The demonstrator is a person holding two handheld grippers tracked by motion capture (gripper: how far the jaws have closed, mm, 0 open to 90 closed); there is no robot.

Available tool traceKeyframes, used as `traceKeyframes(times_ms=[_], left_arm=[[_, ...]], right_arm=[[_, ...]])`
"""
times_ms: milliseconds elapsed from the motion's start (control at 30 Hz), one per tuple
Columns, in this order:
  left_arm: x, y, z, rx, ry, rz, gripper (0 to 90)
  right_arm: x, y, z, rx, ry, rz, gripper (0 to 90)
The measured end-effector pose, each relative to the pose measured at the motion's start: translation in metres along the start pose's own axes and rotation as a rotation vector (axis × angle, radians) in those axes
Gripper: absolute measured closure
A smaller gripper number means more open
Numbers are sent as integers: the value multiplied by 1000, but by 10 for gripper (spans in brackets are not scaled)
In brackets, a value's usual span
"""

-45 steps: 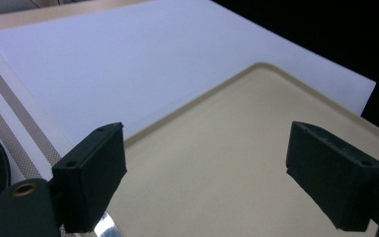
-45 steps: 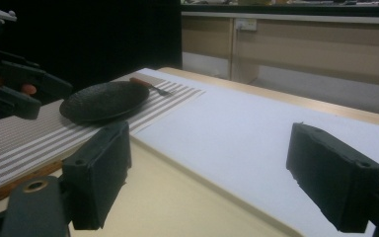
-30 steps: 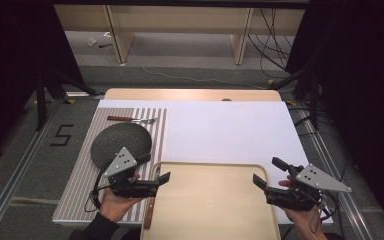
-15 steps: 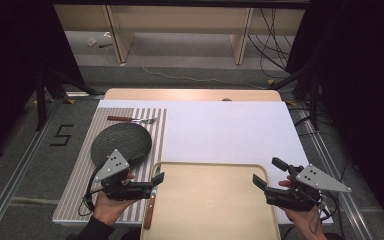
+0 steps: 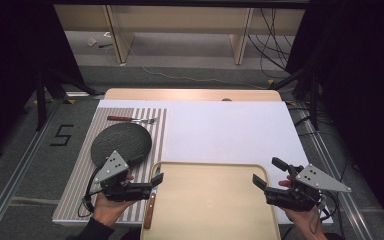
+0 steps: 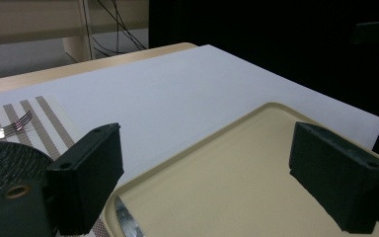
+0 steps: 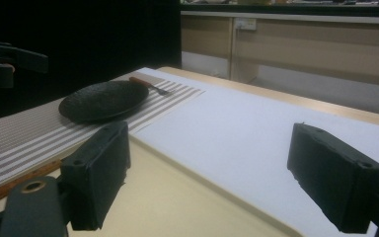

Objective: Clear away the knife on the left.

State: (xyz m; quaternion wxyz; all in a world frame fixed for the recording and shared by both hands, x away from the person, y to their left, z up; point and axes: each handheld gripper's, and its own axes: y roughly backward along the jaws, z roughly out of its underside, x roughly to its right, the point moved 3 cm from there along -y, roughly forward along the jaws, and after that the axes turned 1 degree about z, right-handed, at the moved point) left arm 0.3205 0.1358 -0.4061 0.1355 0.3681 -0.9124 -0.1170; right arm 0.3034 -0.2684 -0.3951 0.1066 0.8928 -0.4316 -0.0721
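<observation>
A beige tray [image 5: 210, 205] lies at the near middle of the table, on a white sheet [image 5: 230, 130]. My left gripper [image 5: 156, 184] is open at the tray's left edge; in the left gripper view its wide-apart jaws frame the tray's corner [image 6: 227, 168], and nothing is between them. My right gripper [image 5: 269, 172] is open at the tray's right edge, holding nothing [image 7: 217, 177]. A knife with a wooden handle [image 5: 150, 212] lies along the tray's left rim, just under my left gripper.
A dark round plate [image 5: 121, 142] sits on a striped placemat [image 5: 75, 190] at the left, with a fork [image 5: 130, 119] beyond it. The plate [image 7: 103, 100] and the fork [image 7: 150, 85] also appear in the right gripper view. Cables trail on the floor behind the table.
My left gripper has shifted slightly left and toward the person, staying open. The right gripper, tray, plate and cutlery have not moved.
</observation>
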Motion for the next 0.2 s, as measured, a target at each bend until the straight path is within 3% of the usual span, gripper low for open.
traceKeyframes(times_ms=[200], left_arm=[[0,-1,0,-4,0,1,125]], right_arm=[[0,0,0,0,0,0,175]])
